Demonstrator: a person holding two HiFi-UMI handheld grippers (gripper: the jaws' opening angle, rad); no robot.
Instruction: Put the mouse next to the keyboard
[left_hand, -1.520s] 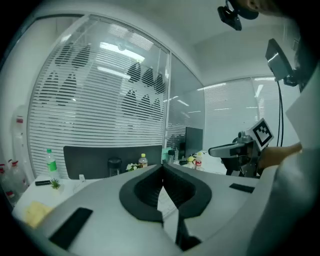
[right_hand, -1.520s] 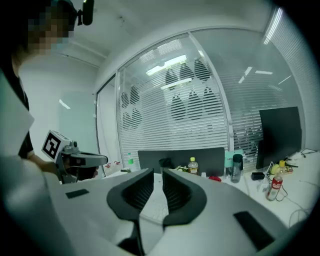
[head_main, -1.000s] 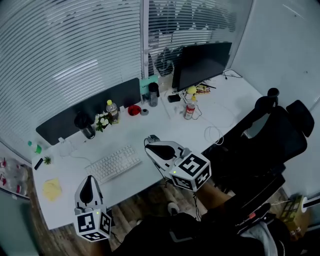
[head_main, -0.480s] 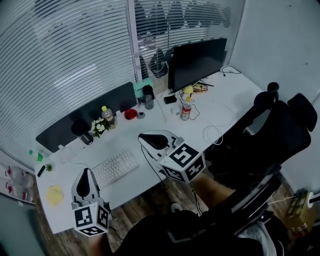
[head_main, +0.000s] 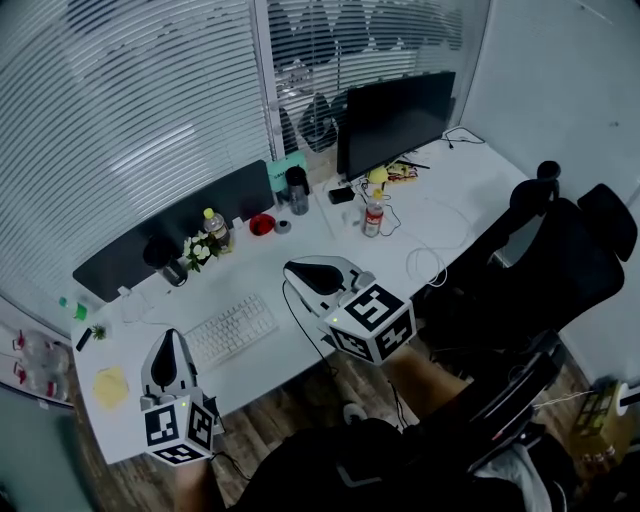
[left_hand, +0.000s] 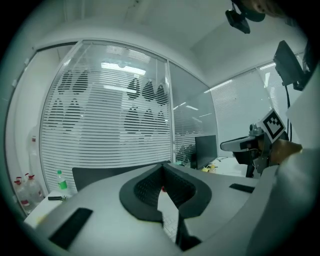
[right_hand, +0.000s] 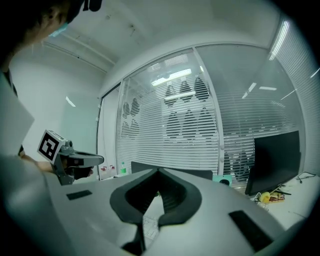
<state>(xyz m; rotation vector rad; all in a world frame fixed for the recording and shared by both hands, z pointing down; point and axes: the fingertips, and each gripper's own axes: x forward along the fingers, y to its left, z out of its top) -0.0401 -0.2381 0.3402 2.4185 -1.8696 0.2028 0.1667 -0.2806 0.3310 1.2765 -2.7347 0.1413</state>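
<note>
white desk (head_main: 300, 250) under the blinds (head_main: 150, 100); left gripper (head_main: 172, 337) and right gripper (head_main: 293, 269) both clenched on nothing.
keyboard (head_main: 232, 330) lies between them; mouse not surely seen, perhaps the dark thing (head_main: 343, 195) far off by the monitor (head_main: 395, 120). open the jaws before reaching.

Office rm. Long white desk (head_main: 465, 180) runs diag. from lower left to upper right of head view. Behind it, across upper left & top centre, glass partition w/ horiz. blinds (head_main: 130, 110). Dark leaf-shaped pattern (head_main: 345, 20) along top of the glass. Low dark divider panel (head_main: 200, 215) stands at desk's back edge, left of centre. Plain white wall (head_main: 560, 80) at upper right. Black office chair (head_main: 565, 265) w/ headrest at right, near desk edge. Wood-plank floor (head_main: 285, 405) shows below desk, bottom centre. In left gripper view, white ceiling (left_hand: 170, 25) at top, and bright strip lights (left_hand: 120, 65) glare on glass, upper centre. Overall light dim, cool.
</note>
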